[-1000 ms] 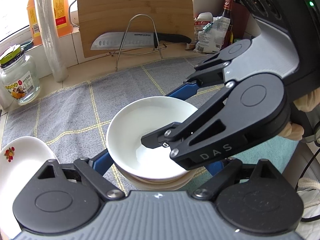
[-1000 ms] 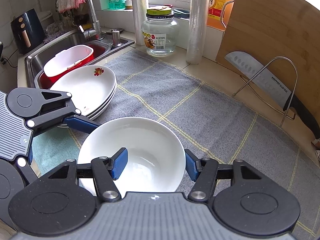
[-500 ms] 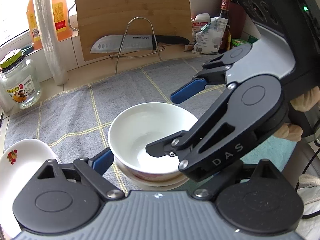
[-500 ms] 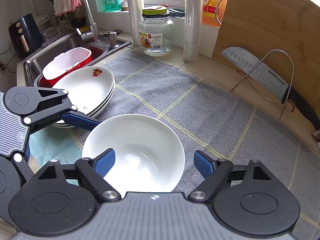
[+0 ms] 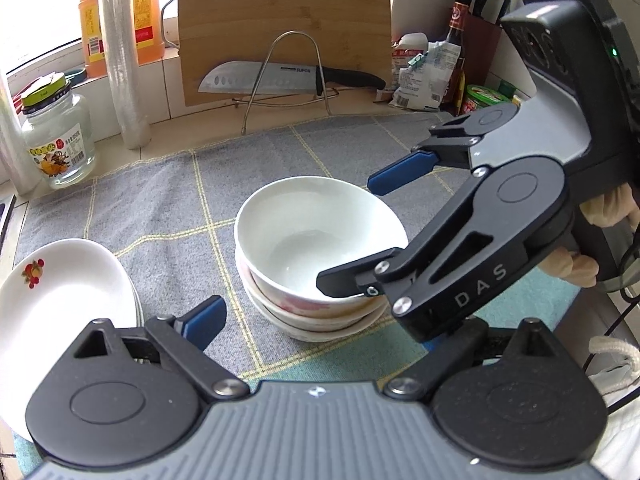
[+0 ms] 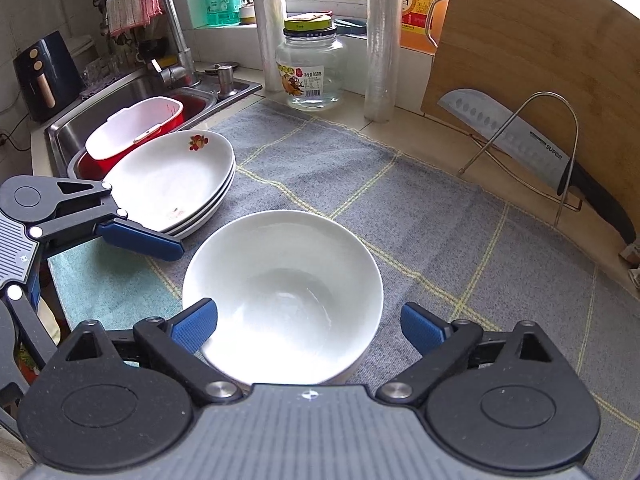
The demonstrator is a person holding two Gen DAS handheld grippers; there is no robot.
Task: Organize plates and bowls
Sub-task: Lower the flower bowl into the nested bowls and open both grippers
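Right claw (image 6: 308, 322): jaws opening, spread wide either side of white bowl (image 6: 282, 296), pads clear of rim, nothing gripped. Bowl nested on top of bowl stack (image 5: 316, 308), on grey mat (image 6: 420, 216). Left claw (image 5: 320, 316): jaws opening, empty, bowl stack just ahead. Plate stack (image 6: 172, 180) left of right claw.

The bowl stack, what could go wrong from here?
1. The top bowl sits a little off-centre on the bowl stack; a bump might tip it.
2. The right gripper is opening with its fingers beside the rim; pulling back crooked could drag the bowl.
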